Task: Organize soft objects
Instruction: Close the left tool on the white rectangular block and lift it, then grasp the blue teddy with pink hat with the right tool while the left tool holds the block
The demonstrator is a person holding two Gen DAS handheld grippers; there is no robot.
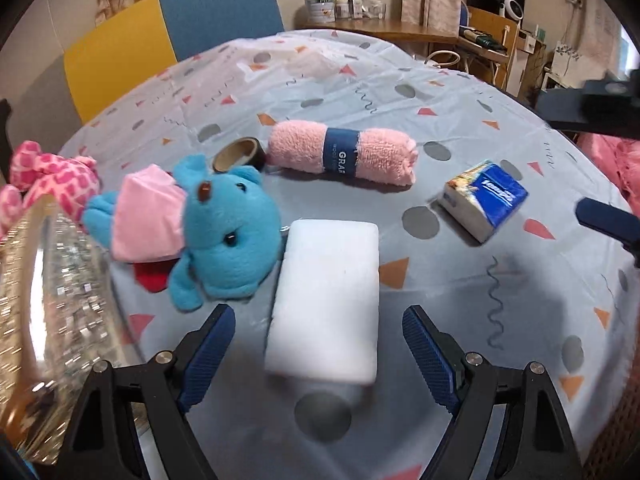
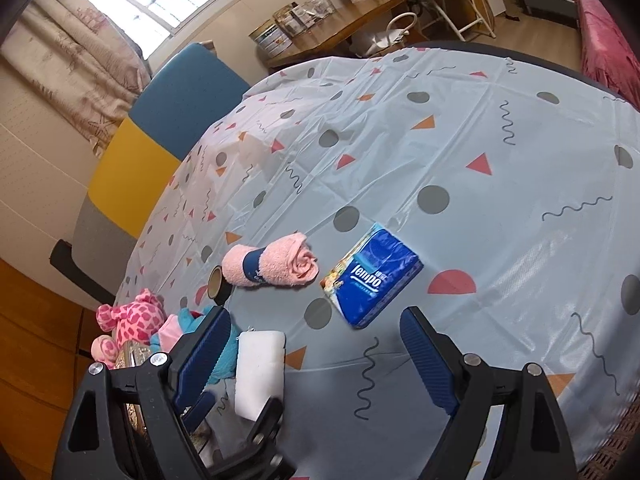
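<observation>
A: Nearest in the left wrist view are the left gripper (image 1: pixel 318 344)'s fingers (image 1: pixel 210 354), spread wide with nothing pinched. The near end of the white sponge block (image 1: pixel 326 300) lies flat between them, apart from both pads.

B: And around it?

A: Just left of the sponge, a blue plush toy (image 1: pixel 228 236) in a pink cloth lies on the surface (image 1: pixel 500 152), touching or nearly touching the sponge's far left corner. Further left, a pink spotted plush (image 1: pixel 48 176) sits at the rim of a glittery basket (image 1: pixel 48 300). Beyond the toy stands a tape roll (image 1: pixel 238 154), and just right of it lies a rolled pink towel (image 1: pixel 340 154) with a navy band. A blue tissue pack (image 1: pixel 484 198) lies to the right, well apart.

B: The other hand?

A: The right gripper (image 2: pixel 316 354)'s fingers (image 2: pixel 430 360) are spread too, empty, above bare patterned cloth. The tissue pack (image 2: pixel 374 276) lies just beyond them, the towel (image 2: pixel 272 266) farther left.
</observation>
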